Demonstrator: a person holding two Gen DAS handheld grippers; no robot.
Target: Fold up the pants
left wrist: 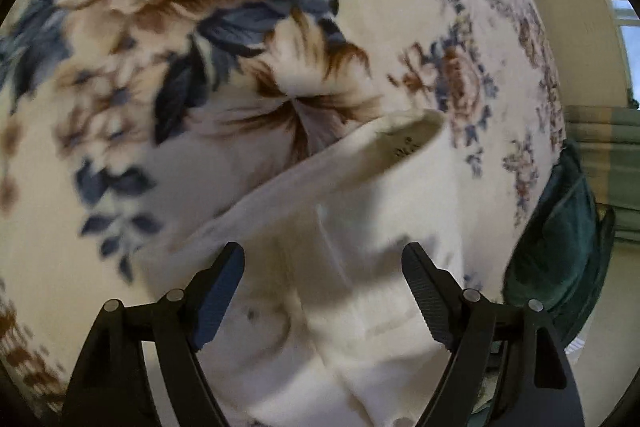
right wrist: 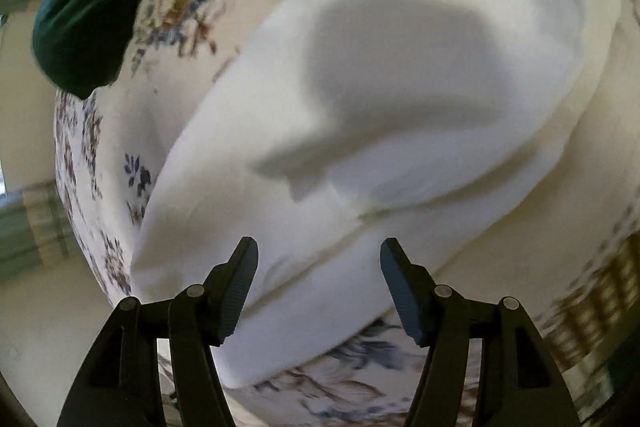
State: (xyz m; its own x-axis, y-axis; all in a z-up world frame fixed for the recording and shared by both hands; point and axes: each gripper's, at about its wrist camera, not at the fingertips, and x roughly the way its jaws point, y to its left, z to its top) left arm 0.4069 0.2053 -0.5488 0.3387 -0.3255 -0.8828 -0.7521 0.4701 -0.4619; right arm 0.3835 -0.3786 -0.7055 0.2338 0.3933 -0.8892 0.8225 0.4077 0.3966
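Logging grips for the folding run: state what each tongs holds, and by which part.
Nothing is held. The left tongs and right tongs both stand open above the white pants.

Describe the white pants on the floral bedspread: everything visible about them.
The white pants look like plain, soft, opaque fabric. They lie on the floral bedspread, loosely laid with layers overlapping rather than folded neatly. In the left wrist view a raised band-like edge shows small dark print on its inner face, and a seam runs toward the camera. A gripper-shaped shadow falls across them. Both the left gripper and the right gripper are open above the cloth, gripping nothing.
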